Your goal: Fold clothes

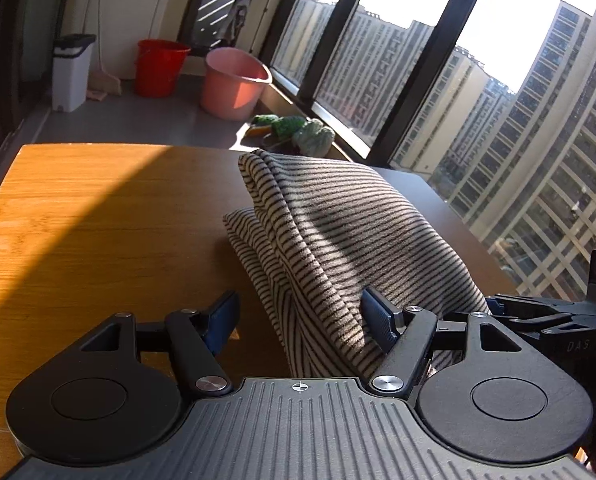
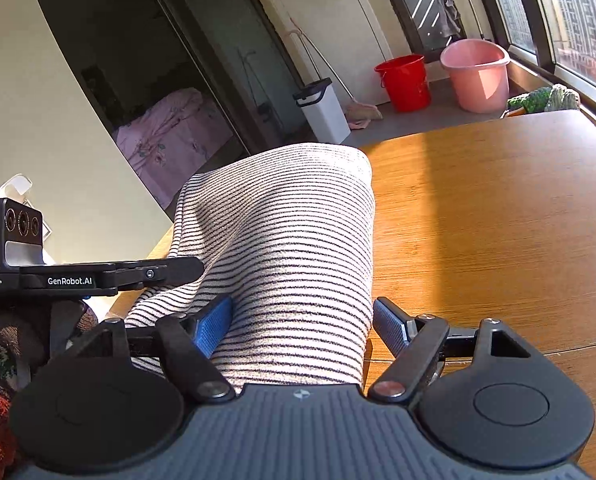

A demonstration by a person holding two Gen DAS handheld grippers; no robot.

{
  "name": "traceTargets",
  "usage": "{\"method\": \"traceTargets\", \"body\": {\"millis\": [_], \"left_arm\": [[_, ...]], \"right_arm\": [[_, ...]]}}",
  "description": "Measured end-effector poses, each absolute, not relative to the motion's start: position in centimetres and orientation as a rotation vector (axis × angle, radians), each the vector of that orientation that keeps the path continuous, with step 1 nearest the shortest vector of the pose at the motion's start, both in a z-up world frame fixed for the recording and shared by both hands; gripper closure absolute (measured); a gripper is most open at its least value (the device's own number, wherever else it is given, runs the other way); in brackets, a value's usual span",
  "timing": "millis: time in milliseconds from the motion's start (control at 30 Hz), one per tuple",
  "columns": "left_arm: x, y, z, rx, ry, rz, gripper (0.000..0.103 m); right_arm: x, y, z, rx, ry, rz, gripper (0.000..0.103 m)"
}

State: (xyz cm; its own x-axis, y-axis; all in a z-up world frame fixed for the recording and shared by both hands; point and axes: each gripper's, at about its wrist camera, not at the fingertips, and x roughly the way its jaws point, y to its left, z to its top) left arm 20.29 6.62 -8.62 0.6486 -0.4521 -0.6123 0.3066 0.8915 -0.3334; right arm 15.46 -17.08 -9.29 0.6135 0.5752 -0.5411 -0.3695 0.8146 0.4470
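My left tool (image 1: 302, 320) stands with its fingers spread; the striped cloth (image 1: 330, 240) runs between them, lying against the right-hand blue pad (image 1: 378, 320) while the left-hand pad sits clear of it over bare wood, so nothing is pinched there. My right tool (image 2: 302, 322) is spread wide too. The same striped cloth (image 2: 289, 248) passes between its fingers, brushing the left blue pad (image 2: 213, 326), and the other pad stands just apart from the fabric edge. Neither tool is clamped on the cloth.

The cloth is a white garment with thin dark stripes, folded into several layers and bunched up in a raised hump on the wooden surface (image 1: 97, 220). Its near end drapes down toward me, and its far end rises into a rounded fold. Sunlight falls across part of the surface and the fabric.

Beyond the surface, on the floor, stand a red bucket (image 1: 159, 68) and a pink bucket (image 1: 233, 84) side by side, with a white bin (image 1: 71, 74) further left. Green things (image 1: 293, 130) lie by the window (image 1: 438, 80).
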Motion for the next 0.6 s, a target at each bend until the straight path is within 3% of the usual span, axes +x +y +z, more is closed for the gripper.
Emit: {"method": "traceTargets", "body": {"millis": [433, 600], "left_arm": [[19.1, 10.3, -8.7, -0.205, 0.708, -0.347, 0.028], [20.1, 14.1, -8.4, -0.230, 0.698, -0.244, 0.033]], "right_arm": [[17.9, -12.0, -9.6, 0.285, 0.742, 0.627, 0.026], [20.1, -6.6, -9.4, 0.252, 0.728, 0.668, 0.025]]}}
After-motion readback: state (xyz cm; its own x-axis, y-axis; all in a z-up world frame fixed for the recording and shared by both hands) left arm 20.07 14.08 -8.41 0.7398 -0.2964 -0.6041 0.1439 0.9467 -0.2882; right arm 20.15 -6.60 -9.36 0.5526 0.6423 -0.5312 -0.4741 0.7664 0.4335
